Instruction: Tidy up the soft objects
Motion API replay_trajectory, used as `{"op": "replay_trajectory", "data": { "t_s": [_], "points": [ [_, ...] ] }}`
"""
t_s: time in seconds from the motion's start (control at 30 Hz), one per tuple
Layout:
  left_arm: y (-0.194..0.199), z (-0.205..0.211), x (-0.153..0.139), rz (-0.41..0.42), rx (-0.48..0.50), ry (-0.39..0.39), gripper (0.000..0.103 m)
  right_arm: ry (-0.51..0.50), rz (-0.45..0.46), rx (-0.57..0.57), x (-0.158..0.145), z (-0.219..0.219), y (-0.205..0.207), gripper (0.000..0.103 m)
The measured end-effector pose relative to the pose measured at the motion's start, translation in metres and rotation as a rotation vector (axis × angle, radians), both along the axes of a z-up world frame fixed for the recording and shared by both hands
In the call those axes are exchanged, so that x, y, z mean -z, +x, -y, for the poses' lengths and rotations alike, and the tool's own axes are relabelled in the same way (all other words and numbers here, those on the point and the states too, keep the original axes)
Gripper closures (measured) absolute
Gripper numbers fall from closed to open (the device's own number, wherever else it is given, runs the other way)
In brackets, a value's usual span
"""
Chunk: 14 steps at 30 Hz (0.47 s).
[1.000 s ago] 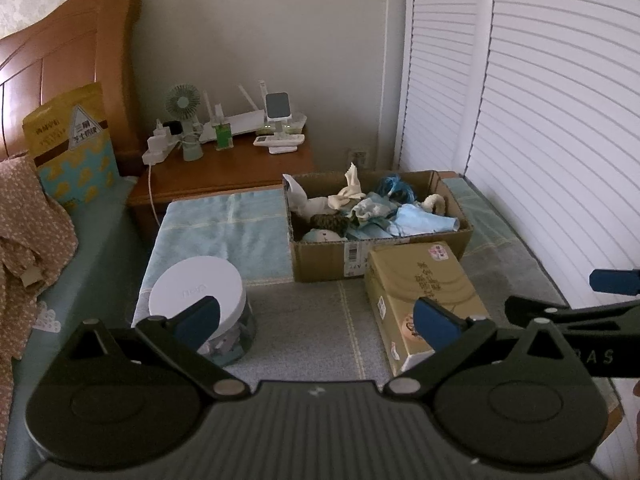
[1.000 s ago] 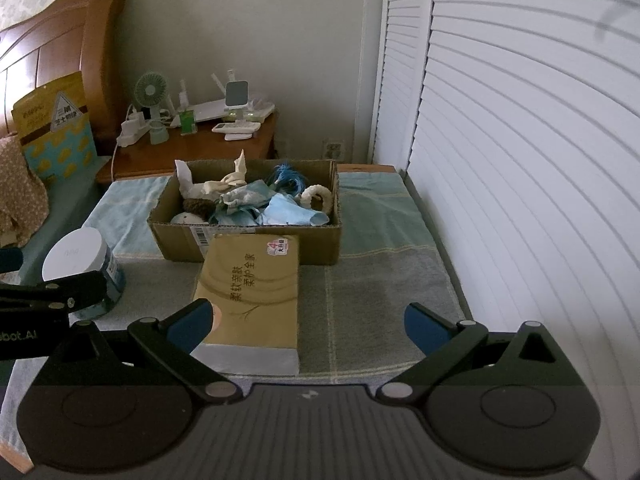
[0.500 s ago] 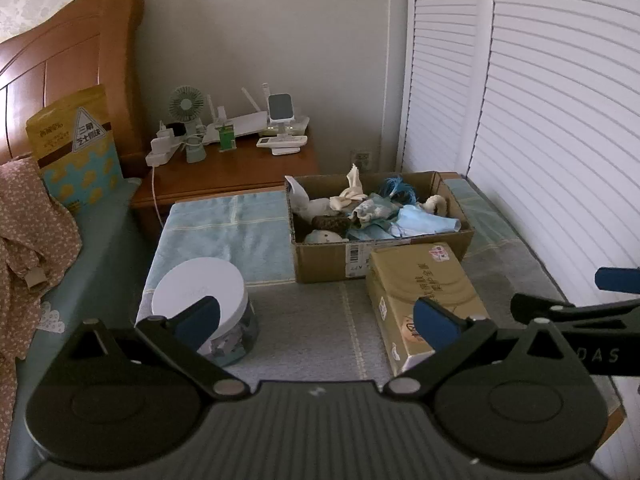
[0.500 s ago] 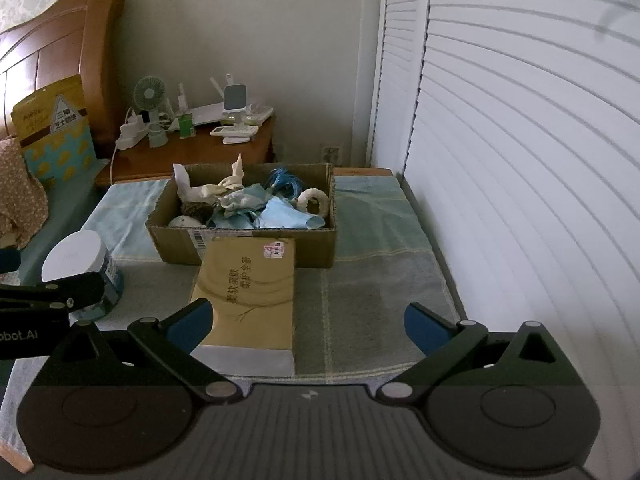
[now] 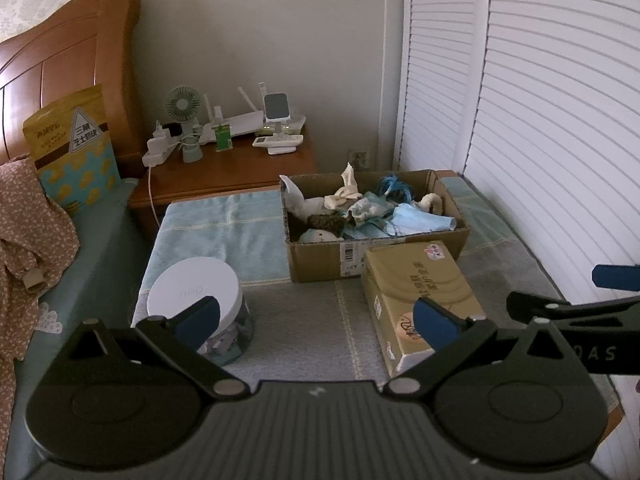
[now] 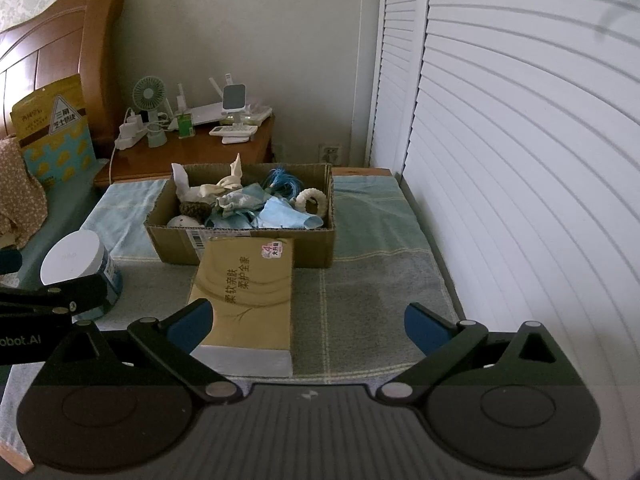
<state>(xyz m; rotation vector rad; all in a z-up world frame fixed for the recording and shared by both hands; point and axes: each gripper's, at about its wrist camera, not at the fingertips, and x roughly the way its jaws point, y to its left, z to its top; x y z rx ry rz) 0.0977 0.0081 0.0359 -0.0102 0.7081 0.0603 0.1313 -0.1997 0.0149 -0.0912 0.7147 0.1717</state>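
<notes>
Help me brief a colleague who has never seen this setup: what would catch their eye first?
Probably the open cardboard box at the middle of the towel-covered table, heaped with soft things: pale cloths, a blue tassel and a white ring. Directly in front of it lies a tan tissue pack, with a white-lidded jar off to the left. Both the left gripper and right gripper sit open and empty in the foreground.

The open corrugated cardboard box [image 6: 240, 246] was plain brown, holding pale blue cloths [image 6: 286, 216], a cream rope ring [image 6: 310, 200] and a bright blue stringy tuft [image 6: 282, 182]. The rectangular tissue pack [image 6: 248, 292] was tan with dark characters. The checked towel [image 6: 372, 280] showed teal and grey squares. The round jar [image 5: 200, 308] had a white lid.
</notes>
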Motion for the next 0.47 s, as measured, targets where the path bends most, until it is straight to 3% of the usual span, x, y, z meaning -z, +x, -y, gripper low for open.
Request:
{"op": "replay_trajectory", "data": {
  "t_s": [0.47],
  "points": [
    [-0.0004, 0.0021, -0.0016, 0.000, 0.004, -0.002, 0.001, 0.000, 0.000, 0.000, -0.0003, -0.0002, -0.0003, 0.000]
  ]
}}
